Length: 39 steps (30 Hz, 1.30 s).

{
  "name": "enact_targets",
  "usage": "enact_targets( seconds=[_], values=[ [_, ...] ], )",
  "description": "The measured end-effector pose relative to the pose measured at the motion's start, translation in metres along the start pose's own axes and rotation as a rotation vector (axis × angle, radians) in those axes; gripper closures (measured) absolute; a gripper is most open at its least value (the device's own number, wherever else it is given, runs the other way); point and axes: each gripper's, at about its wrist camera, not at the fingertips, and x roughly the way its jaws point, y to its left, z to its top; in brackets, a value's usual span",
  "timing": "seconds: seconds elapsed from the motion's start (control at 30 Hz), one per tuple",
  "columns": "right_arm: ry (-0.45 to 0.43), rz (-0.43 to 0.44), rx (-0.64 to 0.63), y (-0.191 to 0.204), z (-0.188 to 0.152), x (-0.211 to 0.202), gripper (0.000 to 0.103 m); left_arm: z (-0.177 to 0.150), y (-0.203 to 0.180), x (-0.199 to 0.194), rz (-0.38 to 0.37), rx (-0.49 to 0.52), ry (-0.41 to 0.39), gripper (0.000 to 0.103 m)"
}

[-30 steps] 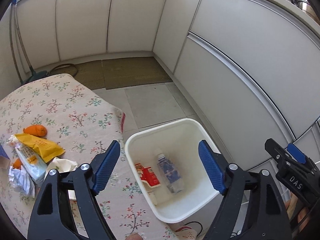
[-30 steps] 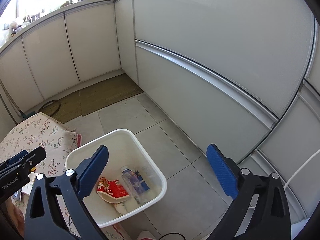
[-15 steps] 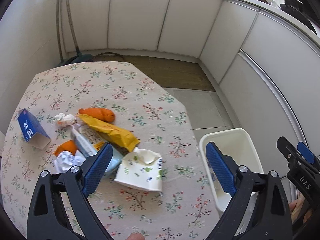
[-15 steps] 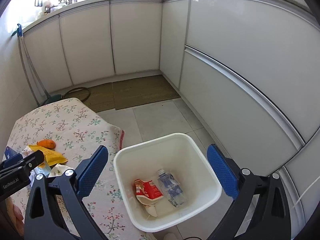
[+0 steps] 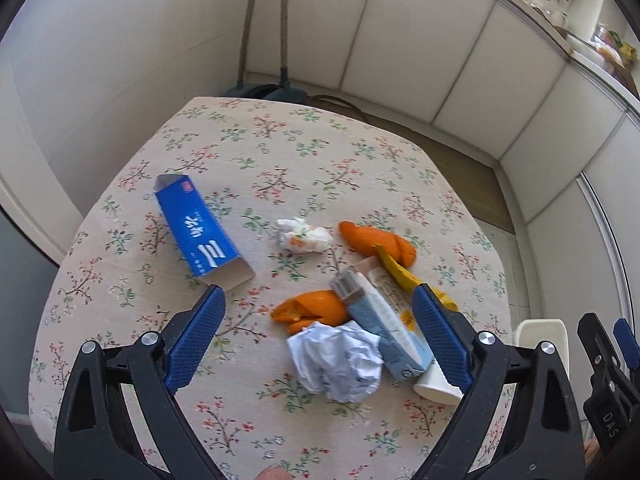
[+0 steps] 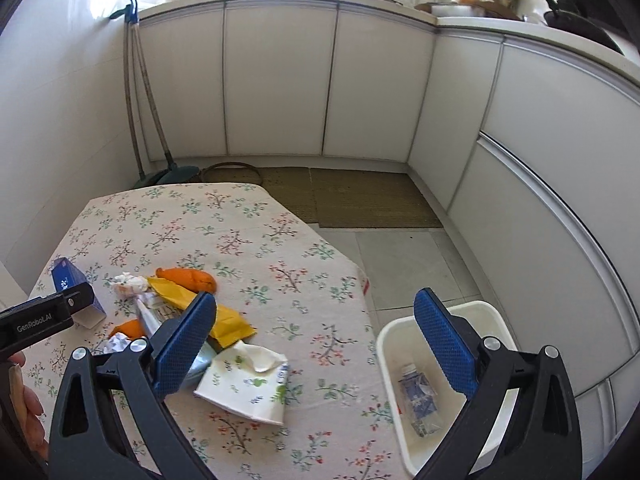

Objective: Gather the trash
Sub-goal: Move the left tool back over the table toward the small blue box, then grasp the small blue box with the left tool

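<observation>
Trash lies on the floral tablecloth [image 5: 280, 152]: a blue carton [image 5: 200, 236], a tissue wad [image 5: 304, 236], two orange peels [image 5: 378, 240] [image 5: 312, 308], a yellow wrapper [image 5: 400, 272], a pale blue carton [image 5: 384, 332] and crumpled white paper [image 5: 336, 360]. My left gripper [image 5: 317, 294] hangs open over the peel and paper, holding nothing. My right gripper [image 6: 316, 298] is open and empty above the table's right edge, near a flattened white floral pack [image 6: 244, 384]. The white bin [image 6: 384, 344] stands on the floor to the right, with a crushed bottle [image 6: 416, 396] inside.
White kitchen cabinets [image 6: 280, 80] curve round the back and right. Two brooms [image 6: 144, 120] lean in the left corner. Brown mats [image 6: 360, 200] lie on the tiled floor beyond the table. A person's hand [image 6: 24, 400] shows at the left edge.
Both grippers have swung left, away from the bin and over the table. The trash pile now sits in front of the left gripper. Both stayed open and empty.
</observation>
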Motion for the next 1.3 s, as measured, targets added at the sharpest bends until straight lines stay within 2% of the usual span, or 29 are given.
enact_targets(
  seconds=[0.3,0.53,0.8,0.87,0.97,1.17,1.3],
  values=[
    [0.013,0.060,-0.060,0.055,0.002,0.010,0.007,0.024,0.055,0.025,0.101,-0.108,0.005,0.013],
    [0.036,0.080,-0.093,0.074,0.001,0.022,0.007,0.039,0.078,0.066,0.120,-0.164,0.049,0.016],
    [0.107,0.149,-0.088,0.079,-0.003,0.039,0.007,0.044,0.092,0.104,0.108,-0.195,0.133,0.048],
    [0.124,0.162,-0.088,0.081,-0.004,0.043,0.007,0.043,0.098,0.107,0.104,-0.213,0.149,0.052],
    [0.175,0.202,-0.084,0.085,-0.007,0.050,0.007,0.041,0.101,0.103,0.092,-0.208,0.150,0.065],
    [0.212,0.252,-0.155,0.105,-0.019,0.049,0.007,0.041,0.098,0.072,0.055,-0.152,0.093,0.066],
    [0.247,0.314,-0.177,0.120,-0.029,0.049,0.007,0.042,0.098,0.037,0.020,-0.148,0.033,0.066]
  ],
)
